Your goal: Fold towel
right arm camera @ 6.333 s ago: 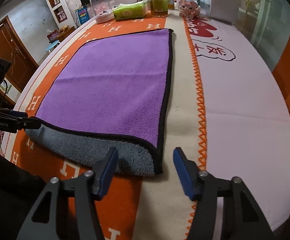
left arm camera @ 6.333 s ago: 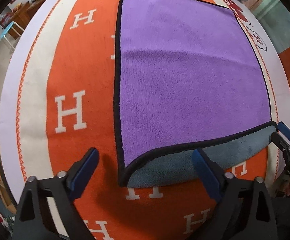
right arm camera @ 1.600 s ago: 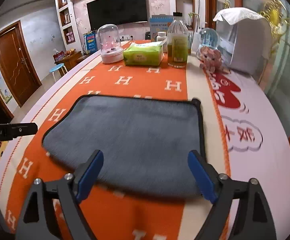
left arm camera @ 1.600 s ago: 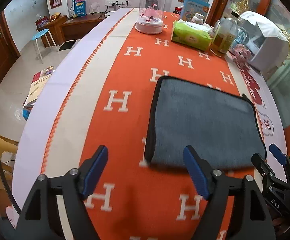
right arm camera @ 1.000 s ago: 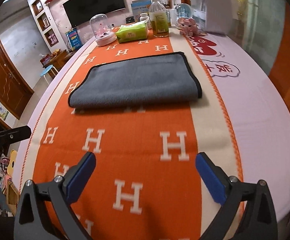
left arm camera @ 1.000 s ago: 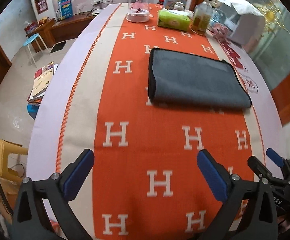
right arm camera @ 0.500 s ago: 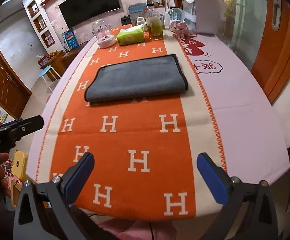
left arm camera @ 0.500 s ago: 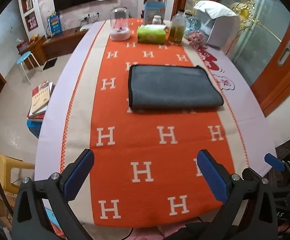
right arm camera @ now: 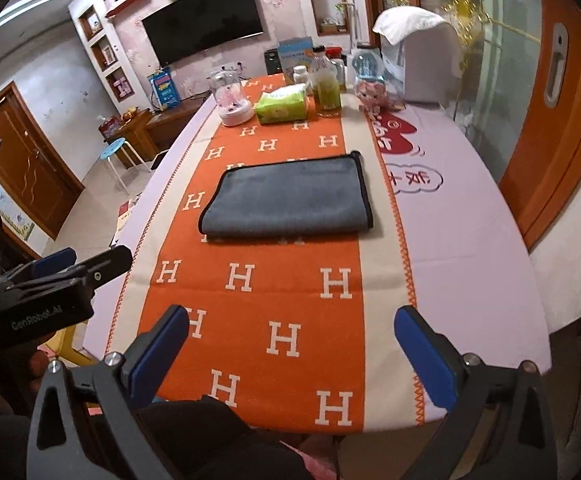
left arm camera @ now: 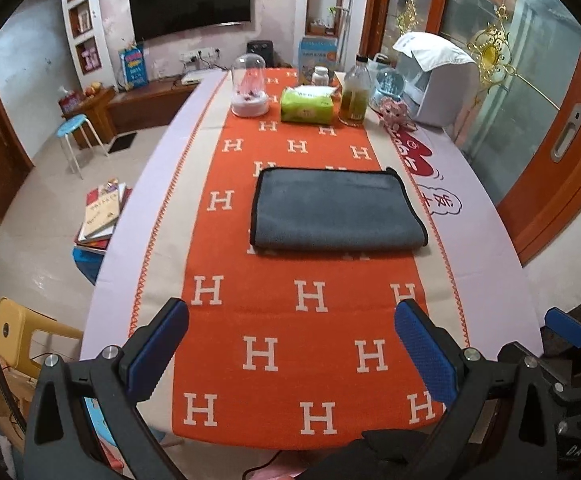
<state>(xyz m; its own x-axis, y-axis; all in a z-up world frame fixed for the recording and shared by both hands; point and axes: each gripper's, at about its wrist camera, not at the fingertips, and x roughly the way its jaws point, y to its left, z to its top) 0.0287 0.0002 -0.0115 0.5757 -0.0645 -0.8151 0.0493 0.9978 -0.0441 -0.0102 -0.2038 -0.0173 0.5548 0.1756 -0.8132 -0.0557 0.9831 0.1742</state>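
Observation:
The towel (left arm camera: 332,212) lies folded in half, grey side up with a black edge, flat on the orange H-patterned runner (left arm camera: 302,320) in the middle of the table. It also shows in the right wrist view (right arm camera: 288,198). My left gripper (left arm camera: 290,350) is open and empty, held back over the table's near edge, well short of the towel. My right gripper (right arm camera: 290,354) is open and empty too, also pulled back at the near edge. The left gripper's body shows at the left of the right wrist view (right arm camera: 50,284).
At the table's far end stand a glass dome (left arm camera: 249,88), a green tissue pack (left arm camera: 308,105), a bottle (left arm camera: 353,96), a pink toy (left arm camera: 394,111) and a white covered appliance (left arm camera: 434,80). A yellow chair (left arm camera: 22,340) and a book stack (left arm camera: 100,216) are left of the table.
The purple towel was folded in half, grey side up. Both grippers let go and drew back and up from it to the table's near edge, still open.

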